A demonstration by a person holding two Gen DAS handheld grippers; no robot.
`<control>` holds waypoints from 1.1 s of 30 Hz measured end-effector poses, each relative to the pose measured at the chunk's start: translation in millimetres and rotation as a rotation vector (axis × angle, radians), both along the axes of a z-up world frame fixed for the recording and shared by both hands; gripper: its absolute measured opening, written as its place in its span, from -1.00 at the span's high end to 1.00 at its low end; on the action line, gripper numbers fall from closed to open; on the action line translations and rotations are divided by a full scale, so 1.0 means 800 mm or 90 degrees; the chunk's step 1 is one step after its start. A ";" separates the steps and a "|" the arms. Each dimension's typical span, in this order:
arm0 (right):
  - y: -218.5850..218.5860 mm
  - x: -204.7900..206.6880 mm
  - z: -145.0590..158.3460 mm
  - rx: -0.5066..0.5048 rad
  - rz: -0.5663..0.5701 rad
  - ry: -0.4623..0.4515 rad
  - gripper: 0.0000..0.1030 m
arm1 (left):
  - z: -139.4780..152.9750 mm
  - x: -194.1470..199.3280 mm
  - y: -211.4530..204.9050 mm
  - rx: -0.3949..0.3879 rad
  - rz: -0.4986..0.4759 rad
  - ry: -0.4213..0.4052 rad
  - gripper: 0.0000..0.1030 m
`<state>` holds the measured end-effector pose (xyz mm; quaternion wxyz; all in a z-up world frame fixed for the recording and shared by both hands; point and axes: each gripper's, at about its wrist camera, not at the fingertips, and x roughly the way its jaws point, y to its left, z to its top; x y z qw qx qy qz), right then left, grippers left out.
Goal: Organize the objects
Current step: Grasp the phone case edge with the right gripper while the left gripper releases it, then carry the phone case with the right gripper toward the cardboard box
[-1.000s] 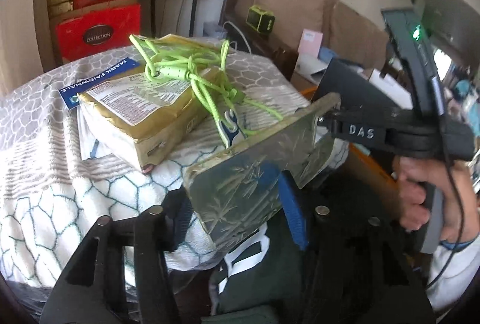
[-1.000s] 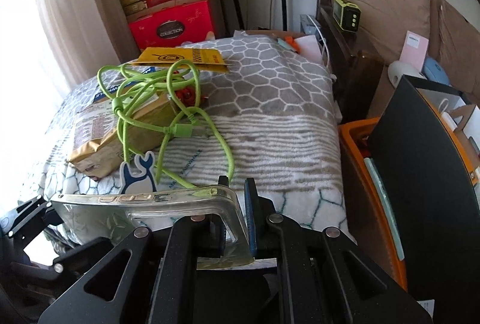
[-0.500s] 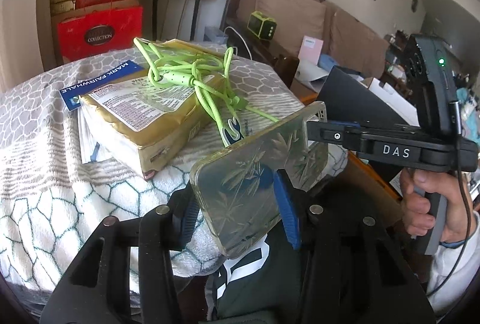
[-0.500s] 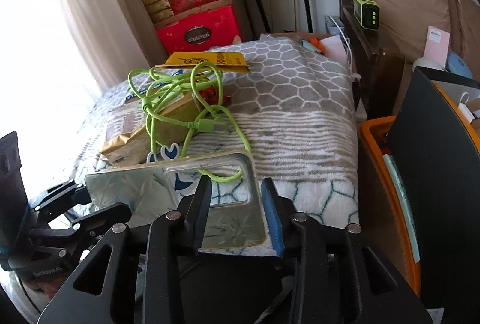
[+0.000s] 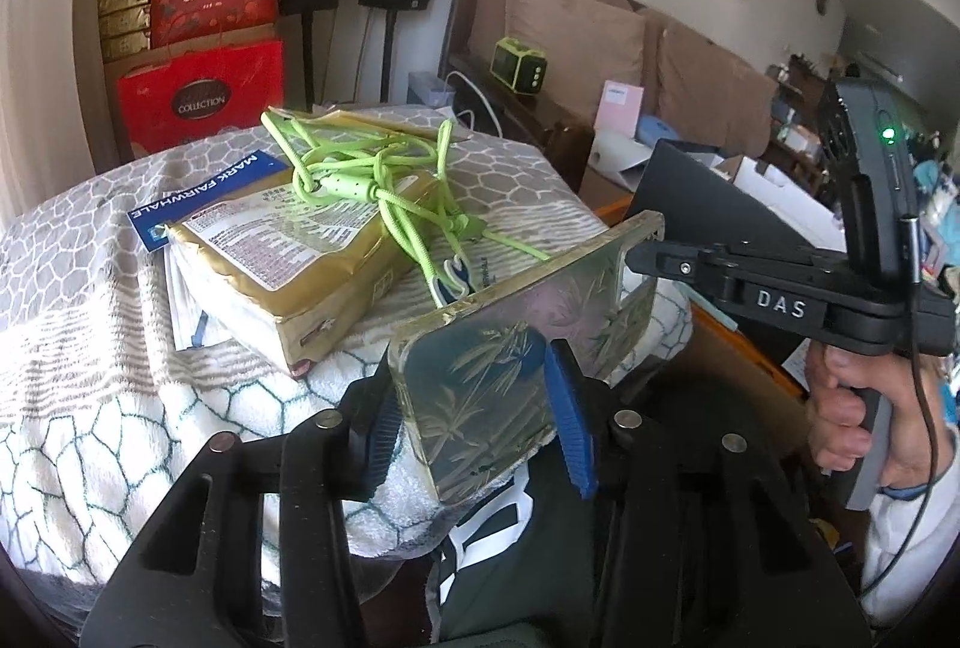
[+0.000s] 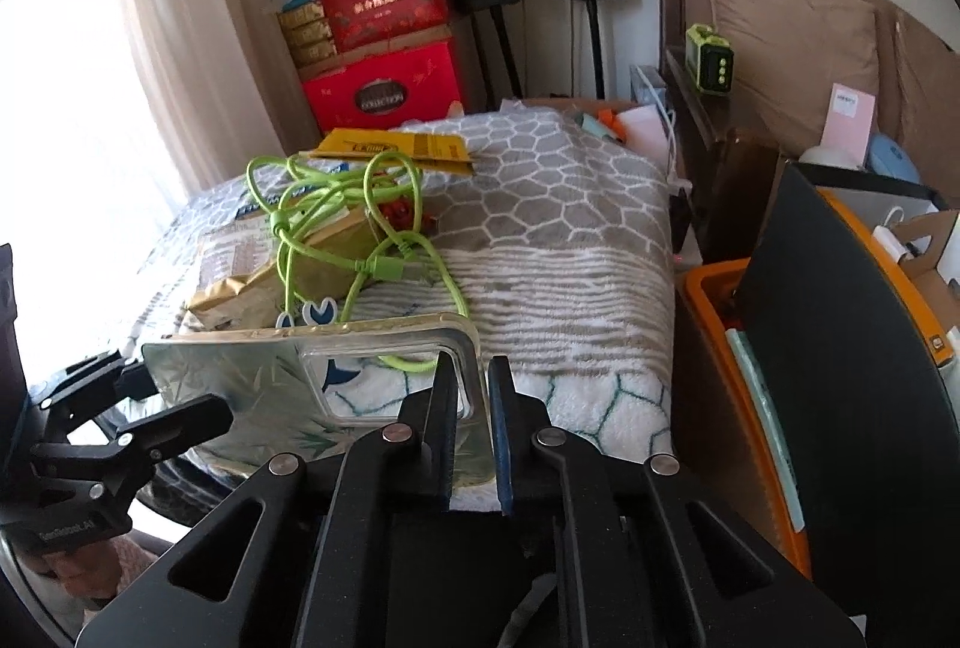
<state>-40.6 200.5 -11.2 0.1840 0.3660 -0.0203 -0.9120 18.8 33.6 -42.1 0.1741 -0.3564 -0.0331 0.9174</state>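
Clear plastic with a bamboo print, the phone case (image 5: pixel 510 366) hangs in the air between both tools, near the front edge of the blanket-covered desk (image 6: pixel 570 252). The left gripper (image 5: pixel 480 420) has it across its width: its jaws stand partly apart and are closing, the blue pads (image 5: pixel 567 408) against the case's two long edges. The right gripper (image 6: pixel 471 426) is nearly shut, its jaws pinched flat on the thin rim at the camera-cutout end. Two grips at opposite ends look meant to steady a flimsy, slippery shell while it passes from one hand to the other, or is turned before being put down; which of the two, I cannot tell.

Just beyond the case, on the desk, lies a gold packet (image 5: pixel 288 264) with a tangled green cable (image 5: pixel 372 186) draped over it, a blue card (image 5: pixel 204 198) tucked under its far left side, and a yellow envelope (image 6: pixel 408 147) further back. To the right of the jaws, below the desk edge, stands an orange bin (image 6: pixel 714 288) with a black board (image 6: pixel 840 348) leaning in it, a likely home for sorted things.
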 end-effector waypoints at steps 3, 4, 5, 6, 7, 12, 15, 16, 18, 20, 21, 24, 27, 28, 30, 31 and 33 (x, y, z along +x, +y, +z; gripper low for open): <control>-0.001 0.003 0.010 0.005 0.003 0.020 0.82 | 0.006 0.003 -0.001 0.006 -0.003 0.015 0.21; -0.001 0.003 0.013 0.008 0.006 0.024 0.83 | 0.008 0.004 -0.002 0.008 -0.003 0.020 0.21; -0.002 0.004 0.016 0.012 0.008 0.029 0.83 | 0.010 0.005 -0.002 0.010 -0.002 0.024 0.21; -0.003 0.005 0.018 0.015 0.010 0.034 0.83 | 0.012 0.006 -0.003 0.012 -0.001 0.026 0.21; -0.005 0.006 0.020 0.019 0.012 0.038 0.83 | 0.014 0.007 -0.004 0.014 0.000 0.030 0.22; -0.003 0.016 0.027 0.015 0.009 0.057 0.83 | 0.022 0.013 -0.004 0.017 -0.008 0.051 0.22; 0.003 0.025 0.032 0.015 0.008 0.062 0.83 | 0.029 0.017 0.000 0.016 -0.019 0.059 0.22; 0.006 0.028 0.034 0.015 0.006 0.064 0.83 | 0.031 0.018 0.002 0.015 -0.022 0.062 0.22; 0.011 0.036 0.039 0.019 0.002 0.073 0.83 | 0.036 0.023 0.008 0.011 -0.029 0.070 0.21; 0.017 0.042 0.044 0.024 -0.001 0.082 0.83 | 0.039 0.026 0.015 0.010 -0.035 0.076 0.21; 0.020 0.044 0.047 0.025 -0.001 0.086 0.83 | 0.041 0.026 0.018 0.010 -0.038 0.078 0.21; 0.034 0.046 0.057 0.017 -0.009 0.098 0.83 | 0.046 0.027 0.030 0.004 -0.042 0.083 0.21; 0.047 0.050 0.068 0.015 -0.024 0.115 0.82 | 0.057 0.028 0.046 -0.006 -0.044 0.099 0.21; 0.050 0.051 0.071 0.012 -0.028 0.118 0.83 | 0.060 0.027 0.050 -0.006 -0.046 0.103 0.21; 0.058 0.050 0.075 0.007 -0.035 0.120 0.82 | 0.066 0.026 0.058 -0.007 -0.050 0.109 0.21; 0.062 0.049 0.077 0.004 -0.039 0.121 0.82 | 0.068 0.024 0.061 -0.008 -0.052 0.111 0.21; 0.068 0.050 0.079 -0.002 -0.045 0.121 0.82 | 0.071 0.024 0.067 -0.012 -0.055 0.115 0.21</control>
